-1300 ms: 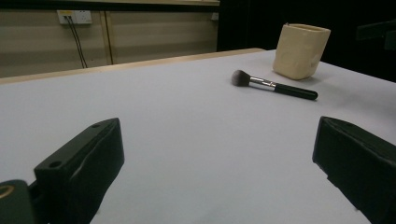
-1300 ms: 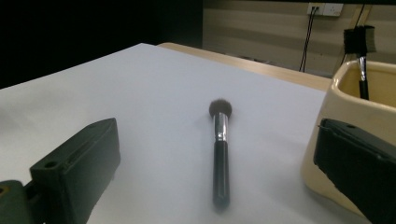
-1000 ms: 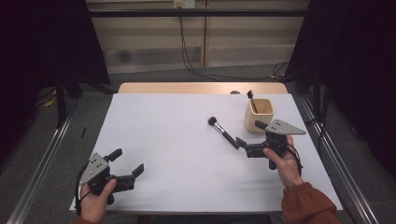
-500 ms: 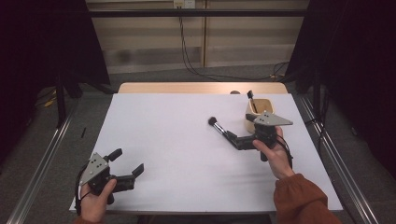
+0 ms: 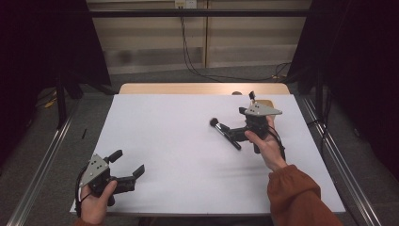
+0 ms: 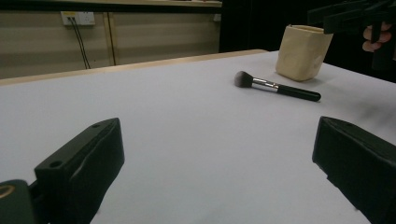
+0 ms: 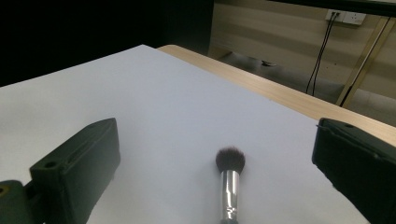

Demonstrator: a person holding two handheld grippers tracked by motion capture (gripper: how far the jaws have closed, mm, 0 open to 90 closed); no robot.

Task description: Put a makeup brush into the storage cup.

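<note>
Brush (image 7: 229, 182) lies between my right gripper's (image 5: 234, 133) wide-apart jaws, seemingly untouched. Left gripper (image 5: 127, 165) rests agape near the table (image 5: 188, 183) edge.

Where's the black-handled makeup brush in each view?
High view: black-handled makeup brush lies right of centre, beside the right gripper.
Left gripper view: upper right, in front of the beige cup.
Right gripper view: bottom centre, bristles pointing away.
Shared landmark: white tabletop.
</note>
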